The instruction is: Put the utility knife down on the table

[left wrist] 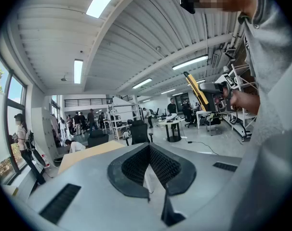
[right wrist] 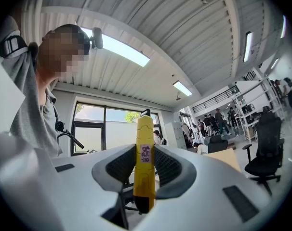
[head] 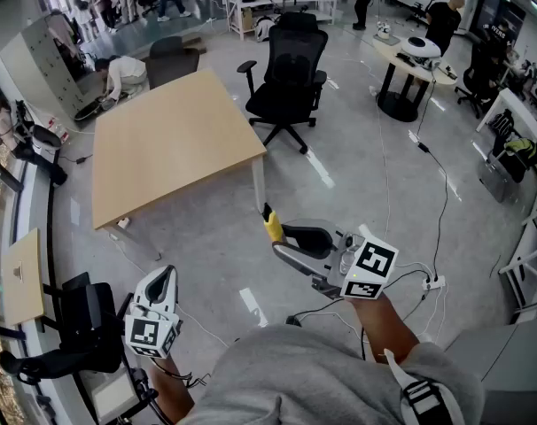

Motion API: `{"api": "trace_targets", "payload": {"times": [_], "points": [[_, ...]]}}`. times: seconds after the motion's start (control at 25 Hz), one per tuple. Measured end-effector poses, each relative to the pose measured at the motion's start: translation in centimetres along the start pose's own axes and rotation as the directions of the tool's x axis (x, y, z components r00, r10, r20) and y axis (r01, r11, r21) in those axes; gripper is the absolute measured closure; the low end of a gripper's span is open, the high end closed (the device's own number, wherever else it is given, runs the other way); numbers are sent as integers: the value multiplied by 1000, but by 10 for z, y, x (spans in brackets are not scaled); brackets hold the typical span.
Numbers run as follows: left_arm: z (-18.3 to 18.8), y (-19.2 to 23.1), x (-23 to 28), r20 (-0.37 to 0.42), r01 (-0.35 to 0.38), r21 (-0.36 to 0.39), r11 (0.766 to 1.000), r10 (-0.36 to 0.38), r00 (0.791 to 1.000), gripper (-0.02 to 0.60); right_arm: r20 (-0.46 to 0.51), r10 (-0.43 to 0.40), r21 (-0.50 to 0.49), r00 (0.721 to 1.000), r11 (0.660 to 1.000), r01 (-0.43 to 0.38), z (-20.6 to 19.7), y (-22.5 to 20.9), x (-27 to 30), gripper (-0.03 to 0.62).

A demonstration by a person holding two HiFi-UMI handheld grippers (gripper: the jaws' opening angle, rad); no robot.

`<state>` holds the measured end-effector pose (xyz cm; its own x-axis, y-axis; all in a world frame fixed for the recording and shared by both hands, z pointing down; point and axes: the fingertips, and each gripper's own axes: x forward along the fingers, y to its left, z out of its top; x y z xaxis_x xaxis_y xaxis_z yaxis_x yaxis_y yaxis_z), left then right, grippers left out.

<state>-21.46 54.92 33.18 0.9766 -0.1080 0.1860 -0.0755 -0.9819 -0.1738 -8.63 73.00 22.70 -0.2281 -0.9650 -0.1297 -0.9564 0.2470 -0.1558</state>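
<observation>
Right gripper [head: 295,242]: lower centre of the head view, its jaws pinching the utility knife [head: 272,227] on both sides.
Utility knife: yellow, with a small label, upright between the pads in the right gripper view, its tip sticking out past them; held in the air over the grey floor [head: 357,166].
Table [head: 171,140]: light wood, upper left of centre; the knife is apart from it, below and right of its near corner.
Left gripper [head: 160,283]: lower left, jaws pressed together, nothing between them.
Office chair [head: 291,78]: black, top centre, near the table's right edge.
</observation>
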Motion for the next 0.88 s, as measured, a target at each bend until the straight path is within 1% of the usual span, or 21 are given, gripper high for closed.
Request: {"api": "trace_targets", "payload": {"times": [0.24, 0.36, 0.52, 0.64, 0.76, 0.88], "points": [[-10, 27, -21, 4, 0, -2, 1000, 0, 1000, 578, 9, -5, -4, 1000, 1000, 5, -6, 18, 29, 476], [-18, 45, -24, 16, 24, -6, 1000, -24, 1000, 578, 6, -28, -10, 1000, 1000, 28, -11, 25, 48, 476], [-24, 52, -23, 23, 57, -4, 998, -57, 998, 578, 10, -58, -10, 998, 998, 58, -16, 29, 56, 476], [-31, 69, -38, 36, 81, -9, 997, -80, 996, 578, 6, -78, -14, 997, 997, 78, -20, 48, 78, 476], [-30, 69, -45, 46, 98, -4, 995, -97, 994, 577, 9, -86, -8, 996, 996, 86, -17, 62, 78, 476], [-21, 64, -43, 57, 116, 7, 993, -117, 992, 578, 24, -102, 13, 994, 995, 102, -9, 66, 71, 476]]}}
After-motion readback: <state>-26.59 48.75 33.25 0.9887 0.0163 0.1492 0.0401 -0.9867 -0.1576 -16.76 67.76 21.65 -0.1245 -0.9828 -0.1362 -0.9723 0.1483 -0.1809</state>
